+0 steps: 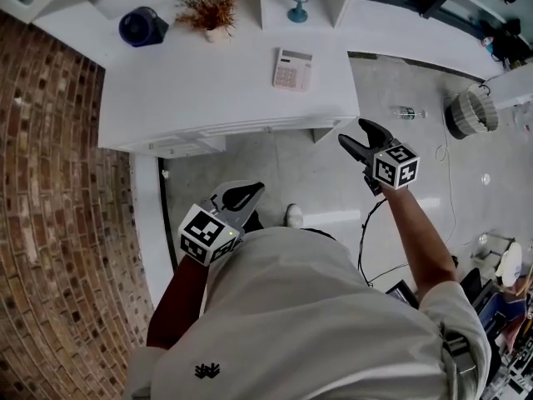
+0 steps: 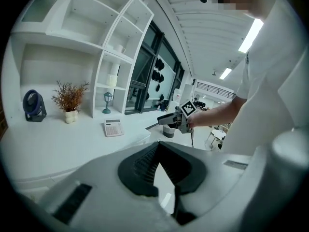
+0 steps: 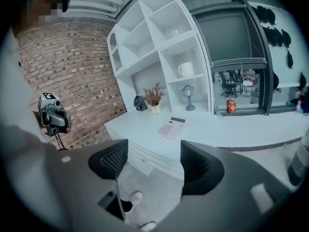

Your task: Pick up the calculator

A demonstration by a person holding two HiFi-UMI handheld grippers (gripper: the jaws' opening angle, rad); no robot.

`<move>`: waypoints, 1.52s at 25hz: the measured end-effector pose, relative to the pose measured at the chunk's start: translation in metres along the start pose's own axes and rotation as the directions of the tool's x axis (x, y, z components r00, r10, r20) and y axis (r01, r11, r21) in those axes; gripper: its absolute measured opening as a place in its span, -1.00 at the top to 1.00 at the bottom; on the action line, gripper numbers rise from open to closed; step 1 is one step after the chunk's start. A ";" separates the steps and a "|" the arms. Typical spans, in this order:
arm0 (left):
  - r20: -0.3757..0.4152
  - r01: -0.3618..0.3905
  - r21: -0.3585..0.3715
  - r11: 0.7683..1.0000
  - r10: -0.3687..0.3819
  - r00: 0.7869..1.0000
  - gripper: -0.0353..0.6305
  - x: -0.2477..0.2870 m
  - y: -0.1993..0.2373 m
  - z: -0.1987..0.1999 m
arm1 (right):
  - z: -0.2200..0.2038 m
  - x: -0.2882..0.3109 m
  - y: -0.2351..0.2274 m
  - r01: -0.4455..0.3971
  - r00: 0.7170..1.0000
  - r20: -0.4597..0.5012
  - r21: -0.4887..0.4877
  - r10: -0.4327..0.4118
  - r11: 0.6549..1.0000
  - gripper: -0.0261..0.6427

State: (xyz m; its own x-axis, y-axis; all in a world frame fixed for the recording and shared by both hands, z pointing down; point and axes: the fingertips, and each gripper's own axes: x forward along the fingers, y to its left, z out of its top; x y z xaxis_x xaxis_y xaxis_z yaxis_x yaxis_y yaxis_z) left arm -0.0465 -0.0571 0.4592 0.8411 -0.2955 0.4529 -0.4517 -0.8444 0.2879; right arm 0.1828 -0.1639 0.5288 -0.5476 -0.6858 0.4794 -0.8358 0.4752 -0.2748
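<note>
Pickup not yet begun: the calculator (image 1: 293, 68) lies untouched, flat and face up, on the white desk (image 1: 183, 98), and neither tool has reached it.

The left gripper (image 1: 237, 200) is held low by the person's body. Its jaw tips meet with nothing between them. From its own view the calculator (image 2: 113, 127) sits well ahead of it and off to the left of the line its jaws point along. Further left of that line, along the back of the desk, stand a small blue fan (image 2: 34, 105) and a pot of dried plant (image 2: 70, 100).

The right gripper (image 1: 356, 133) is the nearer tool. It hangs over the floor just short of the desk's front corner, jaws spread wide and empty. Along its jaws the calculator (image 3: 172, 128) lies almost straight ahead, a shade right of the gap and well apart from the pads.

By the look of it the whole task remains. The open gripper must cross the desk edge, come down over the calculator, close on its thin body and lift. The closed left tool looks unlikely to take part.
</note>
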 end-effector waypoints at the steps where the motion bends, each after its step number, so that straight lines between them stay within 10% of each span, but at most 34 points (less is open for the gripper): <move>1: -0.003 0.012 0.006 1.000 -0.012 1.000 0.88 -0.002 0.012 0.004 | 0.006 0.006 -0.002 0.014 1.000 0.001 0.002 -0.014 1.000 -0.13; 13: -0.079 0.124 0.064 0.990 -0.119 0.990 0.88 -0.018 0.119 0.017 | 0.044 0.085 -0.016 0.080 0.997 0.003 0.041 -0.080 0.996 -0.11; 27: -0.013 -0.043 -0.030 0.999 0.043 0.999 0.88 0.055 0.157 0.084 | 0.074 0.208 -0.119 -0.150 0.980 -0.140 -0.034 0.144 0.988 -0.14; 38: -0.039 -0.242 -0.124 0.962 0.239 0.970 0.88 0.076 0.169 0.098 | 0.069 0.279 -0.138 -0.398 0.895 -0.208 0.023 0.394 0.917 -0.11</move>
State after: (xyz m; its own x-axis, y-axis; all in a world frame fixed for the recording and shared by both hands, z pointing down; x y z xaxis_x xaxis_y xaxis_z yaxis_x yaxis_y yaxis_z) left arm -0.0295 -0.2665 0.4597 0.6964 -0.4715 0.5410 -0.6753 -0.6857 0.2717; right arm 0.1427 -0.4593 0.6430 -0.8114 -0.3120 0.4943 -0.5493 0.6963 -0.4621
